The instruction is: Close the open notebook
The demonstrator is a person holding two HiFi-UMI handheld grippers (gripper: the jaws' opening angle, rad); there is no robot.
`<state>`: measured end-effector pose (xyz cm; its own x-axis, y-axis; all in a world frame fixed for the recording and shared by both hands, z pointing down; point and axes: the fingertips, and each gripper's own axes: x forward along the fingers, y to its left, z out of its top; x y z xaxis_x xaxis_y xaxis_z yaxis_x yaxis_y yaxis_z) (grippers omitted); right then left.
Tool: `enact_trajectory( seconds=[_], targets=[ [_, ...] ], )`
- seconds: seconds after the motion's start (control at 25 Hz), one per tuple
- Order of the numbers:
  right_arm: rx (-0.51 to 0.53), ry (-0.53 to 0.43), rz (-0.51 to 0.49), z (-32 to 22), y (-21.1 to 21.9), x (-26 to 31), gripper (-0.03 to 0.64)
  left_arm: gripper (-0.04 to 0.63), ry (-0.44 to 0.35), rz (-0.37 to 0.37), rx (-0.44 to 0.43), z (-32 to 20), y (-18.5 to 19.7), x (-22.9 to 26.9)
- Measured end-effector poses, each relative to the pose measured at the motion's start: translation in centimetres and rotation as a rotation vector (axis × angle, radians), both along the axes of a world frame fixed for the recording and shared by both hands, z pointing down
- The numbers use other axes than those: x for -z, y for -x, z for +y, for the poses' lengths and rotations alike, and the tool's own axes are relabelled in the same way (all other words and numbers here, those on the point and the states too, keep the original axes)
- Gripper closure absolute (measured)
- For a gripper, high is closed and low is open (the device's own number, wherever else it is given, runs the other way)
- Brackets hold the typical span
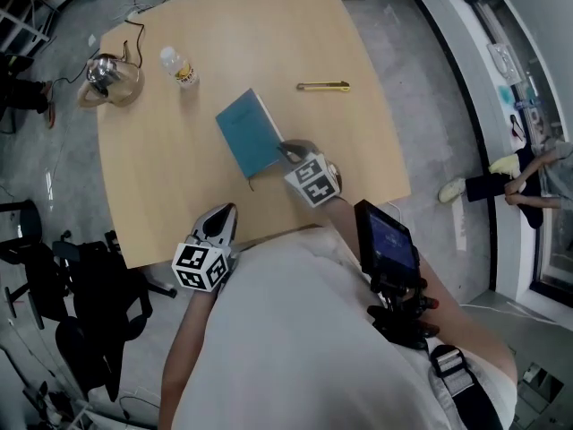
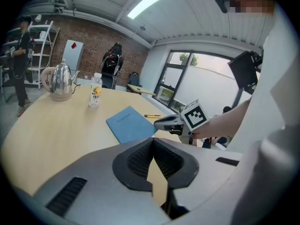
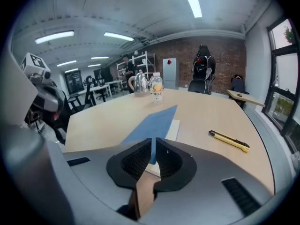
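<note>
Indoors, on wooden table (image 1: 170, 186), right gripper (image 1: 286, 149) jaws pinch notebook (image 1: 249, 133); left gripper's (image 1: 224, 215) clenched

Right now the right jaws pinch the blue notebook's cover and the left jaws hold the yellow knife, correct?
No. The left gripper view shows the left gripper shut on nothing; the yellow knife lies free on the table. The right gripper does pinch the cover of the blue notebook.
</note>
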<state>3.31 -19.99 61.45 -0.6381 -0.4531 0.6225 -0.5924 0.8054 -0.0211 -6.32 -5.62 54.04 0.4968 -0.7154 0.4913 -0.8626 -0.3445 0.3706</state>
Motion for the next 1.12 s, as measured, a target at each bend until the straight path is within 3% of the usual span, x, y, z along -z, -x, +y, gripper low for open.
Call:
enact_trajectory(
  seconds=[0.2, 0.48, 0.72, 0.92, 1.12],
  targets=[
    [0.071, 0.05, 0.126, -0.6, -0.9, -3.0, 0.586, 0.589, 0.01, -0.005, 0.076, 0.3, 0.7, -0.1],
    [0.184, 0.097, 0.22, -0.9, -1.4, -6.1, 0.589, 0.589, 0.001, -0.025, 0.132, -0.2, 0.0, 0.0],
    [0.291, 0.074, 0.285, -0.6, -0.9, -7.6, 0.594, 0.589, 0.003, -0.041, 0.168, 0.0, 0.0, 0.0],
    [0.391, -0.023, 0.346, -0.3, -0.3, -7.9, 0.6, 0.589, 0.011, -0.04, 0.179, 0.4, 0.3, -0.5],
    [0.367, 0.01, 0.351, -0.4, 0.0, -7.9, 0.6, 0.589, -0.007, -0.03, 0.158, -0.1, 0.6, -0.2]
  ],
)
